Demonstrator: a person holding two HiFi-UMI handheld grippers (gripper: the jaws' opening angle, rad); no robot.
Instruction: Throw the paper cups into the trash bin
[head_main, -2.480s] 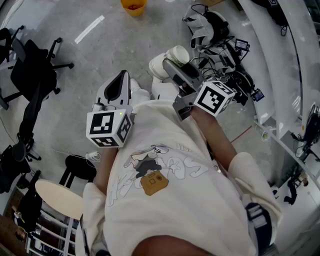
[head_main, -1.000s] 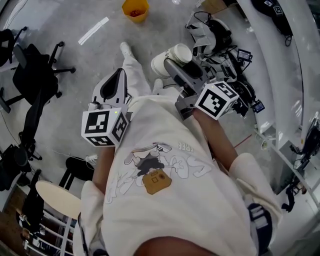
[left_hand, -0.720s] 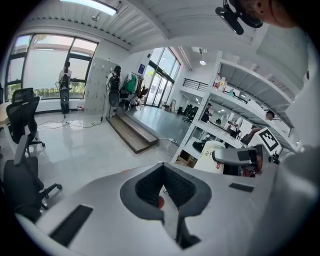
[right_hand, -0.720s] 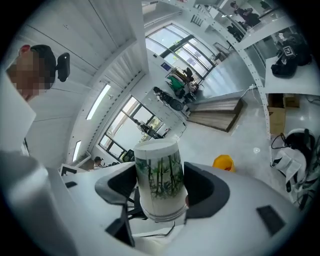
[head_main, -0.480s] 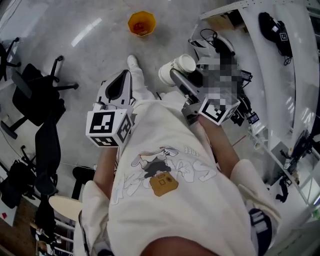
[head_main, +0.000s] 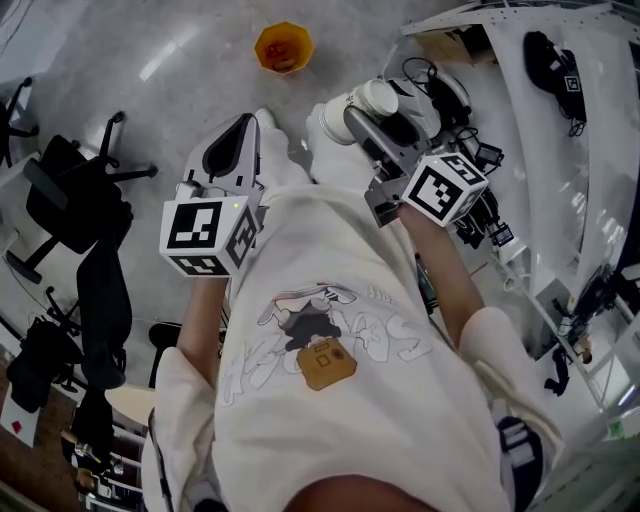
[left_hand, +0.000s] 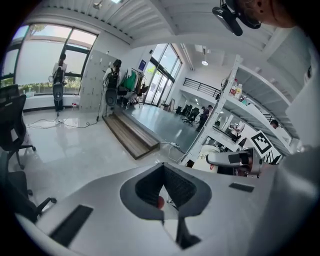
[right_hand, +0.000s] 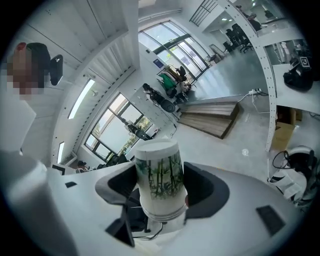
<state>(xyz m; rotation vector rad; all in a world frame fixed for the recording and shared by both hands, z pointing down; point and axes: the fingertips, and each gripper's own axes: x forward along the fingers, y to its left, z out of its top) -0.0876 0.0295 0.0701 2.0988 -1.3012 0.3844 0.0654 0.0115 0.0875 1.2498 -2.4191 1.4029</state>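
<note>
- My right gripper (head_main: 360, 115) (right_hand: 159, 192) still has the paper cup (head_main: 376, 98) (right_hand: 159, 175). Its jaws are closed onto the cup's two sides, held apart only by the cup's width.
- In the right gripper view the cup is white with a green bamboo print. Its wide rim end sits low between the jaws and its narrower base points up.
- Compared with half a second ago, the cup and the right gripper sit higher in the head view, further out from my body. The hold on the cup looks the same as in the earlier head views.
- The orange trash bin (head_main: 283, 47) stands on the grey floor (head_main: 160, 90), ahead of the cup and to its left, well apart from it. A second ago it sat at the very top edge of the head view and now it lies lower in the frame. It has hardly moved since half a second ago.
- My left gripper (head_main: 243, 135) (left_hand: 163, 172) has its jaws pressed together with nothing between them. It stays out in front of my chest, and its marker cube (head_main: 208, 238) is a little lower and further left than before.
- A black office chair (head_main: 75, 195) remains at the left, and a tangle of cables and gear (head_main: 470, 215) lies just right of the right gripper.
</note>
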